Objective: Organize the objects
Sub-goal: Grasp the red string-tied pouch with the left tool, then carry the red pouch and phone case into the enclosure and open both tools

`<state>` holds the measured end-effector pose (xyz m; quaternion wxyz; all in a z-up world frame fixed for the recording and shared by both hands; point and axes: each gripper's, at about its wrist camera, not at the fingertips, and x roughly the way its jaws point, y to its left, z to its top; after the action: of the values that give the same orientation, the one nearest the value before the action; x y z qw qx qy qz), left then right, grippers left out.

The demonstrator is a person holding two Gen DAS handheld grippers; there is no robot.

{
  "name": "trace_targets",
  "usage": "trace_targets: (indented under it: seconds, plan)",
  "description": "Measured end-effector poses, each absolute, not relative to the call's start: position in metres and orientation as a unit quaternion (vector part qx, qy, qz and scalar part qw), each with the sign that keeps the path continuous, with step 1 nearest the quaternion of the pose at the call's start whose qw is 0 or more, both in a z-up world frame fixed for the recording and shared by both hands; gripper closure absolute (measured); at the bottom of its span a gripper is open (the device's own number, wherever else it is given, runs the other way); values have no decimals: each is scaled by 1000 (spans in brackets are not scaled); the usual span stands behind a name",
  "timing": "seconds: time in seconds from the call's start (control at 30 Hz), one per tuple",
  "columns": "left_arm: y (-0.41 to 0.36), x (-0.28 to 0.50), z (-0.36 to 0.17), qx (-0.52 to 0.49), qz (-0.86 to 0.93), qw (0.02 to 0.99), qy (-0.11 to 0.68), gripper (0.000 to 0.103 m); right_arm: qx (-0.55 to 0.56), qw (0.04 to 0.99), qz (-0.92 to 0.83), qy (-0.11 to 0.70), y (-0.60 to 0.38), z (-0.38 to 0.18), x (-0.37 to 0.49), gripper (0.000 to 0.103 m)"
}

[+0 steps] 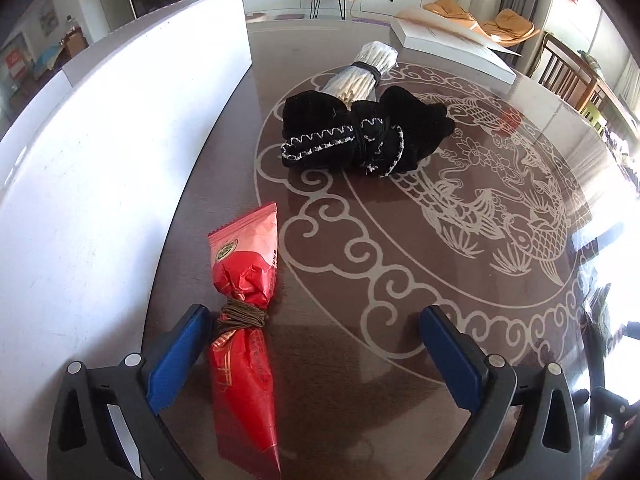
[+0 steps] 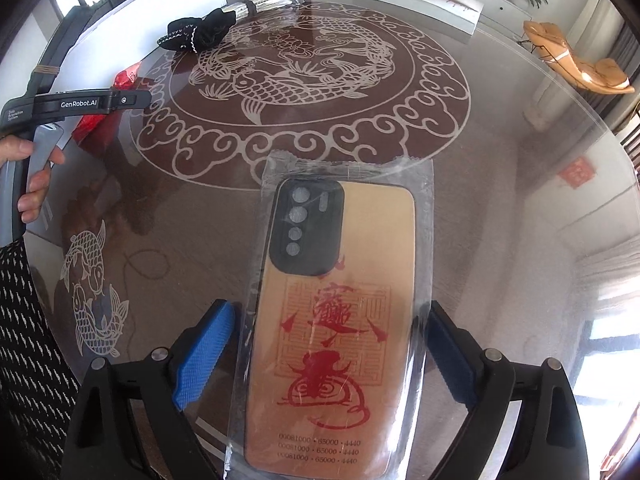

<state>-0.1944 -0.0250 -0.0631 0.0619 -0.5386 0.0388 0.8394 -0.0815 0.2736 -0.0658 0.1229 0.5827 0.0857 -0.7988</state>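
Left wrist view shows our left gripper low over the glass table with its blue-padded fingers spread wide and nothing clamped between them. A red snack packet, cinched at its waist with brown cord, lies just inside the left finger, close against the pad, though we cannot tell whether they touch. It sits near the table's left edge, just beside a long white panel that runs along that edge. Toward the middle of the table, on the rim of the koi medallion, rests a rolled black cloth bundle with white zigzag stitching, and a banded silvery-white bundle pokes out from behind it. A white box lies at the far right edge. From the right wrist view, our right gripper also stands wide open, its fingers flanking a phone case sealed in a clear plastic sleeve. The case, tan with red calligraphy and a black camera block, lies flat near the table's near edge. The right finger lies against the edge of the sleeve, while the left one stands just beside it. At the left of this view our left hand grips the other tool's handle.
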Motion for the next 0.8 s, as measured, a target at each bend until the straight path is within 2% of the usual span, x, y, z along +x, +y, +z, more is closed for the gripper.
trace_targets:
  seconds: [0.03, 0.07, 0.1, 0.17, 0.33, 0.5, 0.67, 0.8]
  plan:
    - [-25, -192, -63, -541, 837, 69, 46, 0, 582, 132, -798, 86, 273, -65, -84, 10]
    - [-26, -188, -61, -537, 839, 71, 50, 7, 581, 133, -798, 90, 273, -64, -85, 17]
    - [-27, -182, -55, -520, 850, 74, 51, 43, 580, 133, -798, 97, 274, -61, -85, 27]
    - [-33, -177, -48, -512, 855, 70, 43, 84, 584, 138, -796, 80, 279, -57, -85, 27]
    - [-41, -151, -27, -473, 877, 86, 9, 84, 559, 143, -815, 45, 285, -24, -81, 27]
    - [-55, -114, 35, -410, 905, 110, -26, 84, 507, 185, -842, 7, 260, 40, -93, 27]
    - [-115, -97, 104, -365, 926, 87, -39, 84, 449, 262, -853, -36, 179, 101, -135, 27]
    - [-190, -104, 116, -379, 924, 15, -42, 84, 418, 344, -837, -79, 81, 131, -167, 27]
